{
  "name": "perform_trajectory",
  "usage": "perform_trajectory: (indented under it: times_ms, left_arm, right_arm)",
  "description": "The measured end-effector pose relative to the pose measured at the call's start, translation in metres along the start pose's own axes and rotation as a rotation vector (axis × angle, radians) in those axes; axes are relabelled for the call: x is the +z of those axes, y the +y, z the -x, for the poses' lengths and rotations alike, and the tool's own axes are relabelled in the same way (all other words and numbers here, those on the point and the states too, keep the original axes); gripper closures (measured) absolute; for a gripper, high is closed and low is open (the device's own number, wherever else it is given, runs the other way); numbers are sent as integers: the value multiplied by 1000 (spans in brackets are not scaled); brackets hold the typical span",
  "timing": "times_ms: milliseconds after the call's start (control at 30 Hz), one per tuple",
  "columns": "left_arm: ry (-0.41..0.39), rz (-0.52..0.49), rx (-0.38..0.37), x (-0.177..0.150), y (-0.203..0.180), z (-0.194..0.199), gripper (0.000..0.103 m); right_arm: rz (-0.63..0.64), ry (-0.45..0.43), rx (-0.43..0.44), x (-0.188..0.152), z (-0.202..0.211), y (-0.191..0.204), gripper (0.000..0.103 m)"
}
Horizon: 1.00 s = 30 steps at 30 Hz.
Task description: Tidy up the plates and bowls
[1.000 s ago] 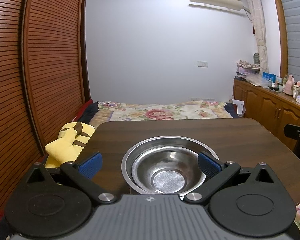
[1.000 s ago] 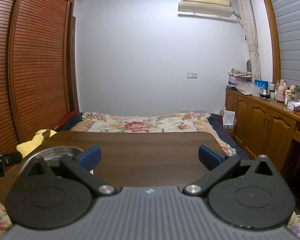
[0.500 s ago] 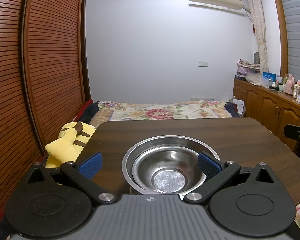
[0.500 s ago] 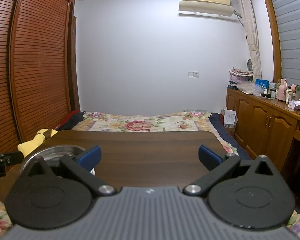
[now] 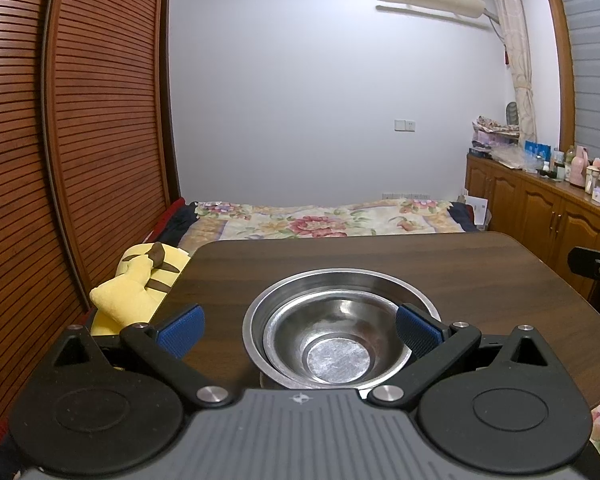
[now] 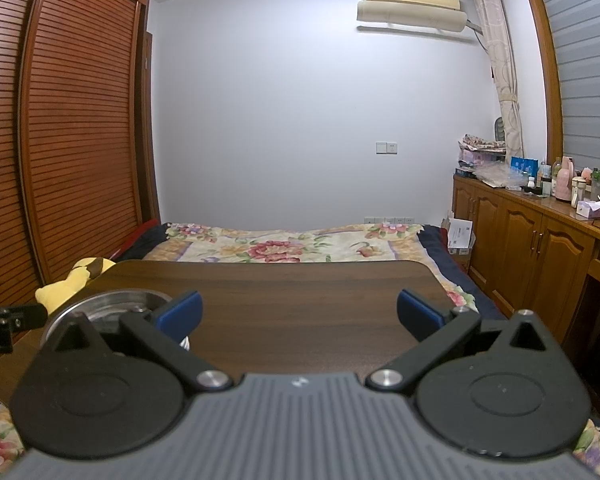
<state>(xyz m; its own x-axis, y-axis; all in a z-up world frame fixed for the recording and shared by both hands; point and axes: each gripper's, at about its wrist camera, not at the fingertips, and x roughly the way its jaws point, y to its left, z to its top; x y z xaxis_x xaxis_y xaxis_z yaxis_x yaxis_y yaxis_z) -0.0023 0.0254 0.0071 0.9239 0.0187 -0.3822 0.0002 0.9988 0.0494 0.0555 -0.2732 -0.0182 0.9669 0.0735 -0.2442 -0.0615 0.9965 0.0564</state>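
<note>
Bowls of bare steel sit nested on the dark wooden counter (image 5: pixel 480 272): a smaller steel bowl (image 5: pixel 336 340) rests inside a wider steel bowl (image 5: pixel 300 284), whose rim shows all around it. Left tongs (image 5: pixel 298 330) hover over this stack with their blue pads spread wide, one pad off the wide bowl's left side, the other above the bowls' right rims, gripping nothing. Right tongs (image 6: pixel 298 312) are likewise spread wide and hold nothing, over bare wood to the right of the stack; from that view only part of the wide bowl's rim (image 6: pixel 112 300) shows behind the left finger. A yellow plush toy (image 5: pixel 140 280) lies off the counter's edge, left of the bowls. A floral bedspread (image 5: pixel 320 222) stretches beyond the counter.
</note>
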Motion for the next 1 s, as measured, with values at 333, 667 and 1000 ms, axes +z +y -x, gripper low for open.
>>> perform_trajectory:
  times_ms: [333, 667, 1000]
  left_arm:
    - [-1, -2, 1, 1, -1, 0, 0]
    - [-2, -3, 0, 1, -1, 1, 0]
    - [-1, -3, 1, 1, -2, 1, 0]
  right_arm:
    - [-5, 2, 1, 1, 0, 0, 0]
    - [-5, 2, 0, 1, 0, 0, 0]
    - [-3, -2, -2, -1, 1, 0, 0]
